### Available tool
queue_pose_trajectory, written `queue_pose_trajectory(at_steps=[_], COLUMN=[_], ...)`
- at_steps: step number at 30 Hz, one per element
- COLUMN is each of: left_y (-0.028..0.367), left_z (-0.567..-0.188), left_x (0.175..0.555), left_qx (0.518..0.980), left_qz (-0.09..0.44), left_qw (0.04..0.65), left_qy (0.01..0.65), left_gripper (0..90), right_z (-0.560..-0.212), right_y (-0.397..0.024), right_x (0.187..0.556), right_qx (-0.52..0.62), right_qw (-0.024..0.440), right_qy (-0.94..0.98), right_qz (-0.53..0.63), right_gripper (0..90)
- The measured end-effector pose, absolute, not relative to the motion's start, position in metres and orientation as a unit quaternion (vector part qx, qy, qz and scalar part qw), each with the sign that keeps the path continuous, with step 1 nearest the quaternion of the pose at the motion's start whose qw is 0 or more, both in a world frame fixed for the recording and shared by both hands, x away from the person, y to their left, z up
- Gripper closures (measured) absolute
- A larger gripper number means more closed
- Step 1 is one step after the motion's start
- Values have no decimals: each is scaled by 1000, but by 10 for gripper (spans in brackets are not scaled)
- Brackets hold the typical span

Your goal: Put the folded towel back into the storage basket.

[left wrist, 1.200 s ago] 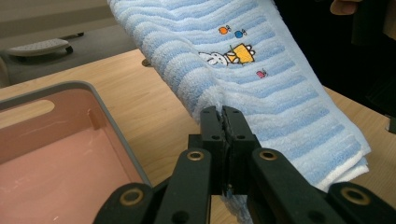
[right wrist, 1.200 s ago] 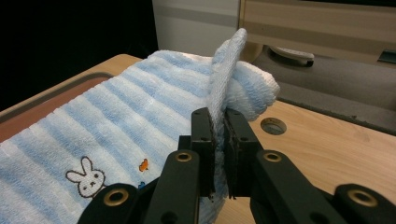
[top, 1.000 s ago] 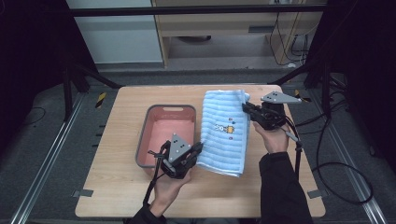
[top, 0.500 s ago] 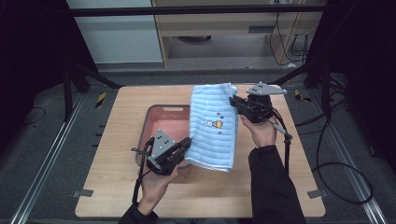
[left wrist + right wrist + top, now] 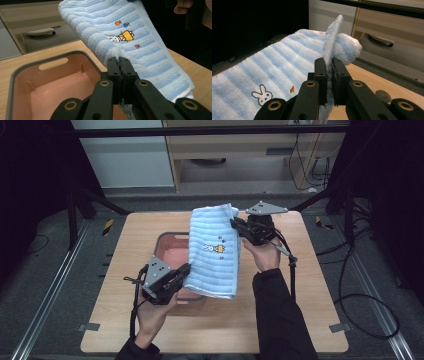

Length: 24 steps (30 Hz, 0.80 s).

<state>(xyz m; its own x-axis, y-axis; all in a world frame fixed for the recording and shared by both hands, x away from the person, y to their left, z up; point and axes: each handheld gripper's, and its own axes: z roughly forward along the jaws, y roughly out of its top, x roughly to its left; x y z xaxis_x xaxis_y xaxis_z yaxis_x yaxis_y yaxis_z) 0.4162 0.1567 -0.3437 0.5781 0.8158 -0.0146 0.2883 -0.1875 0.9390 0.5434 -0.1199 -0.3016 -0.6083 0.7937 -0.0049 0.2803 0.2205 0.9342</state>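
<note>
Both tools (image 5: 186, 272) (image 5: 235, 224) carried towel (image 5: 214, 255) leftward over tray (image 5: 167, 245); no legible writing

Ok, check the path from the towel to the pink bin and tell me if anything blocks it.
Nothing visible blocks it. The towel hangs between the left gripper and the right gripper, both clamped on its edges, and its left part already hangs over the pink bin. The bin's inside looks empty in the left gripper view.

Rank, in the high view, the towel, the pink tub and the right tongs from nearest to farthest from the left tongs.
1. Towel: pinched in the left tongs at its near corner.
2. Pink tub: just beyond, partly under the towel.
3. Right tongs: far side, gripping the towel's far edge.
</note>
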Motion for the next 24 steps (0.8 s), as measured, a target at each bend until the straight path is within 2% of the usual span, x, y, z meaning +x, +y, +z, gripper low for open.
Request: queue_pose_trajectory(at_steps=[24], left_y=[205], left_z=[-344], left_x=[424], left_qx=[704], left_qz=[272], left_qw=[507], left_qy=[417], left_gripper=[881], right_z=[-301], right_y=[-66], right_x=[565], right_qx=[339], right_qw=[243], right_qy=[747], right_qz=[518], right_gripper=[842])
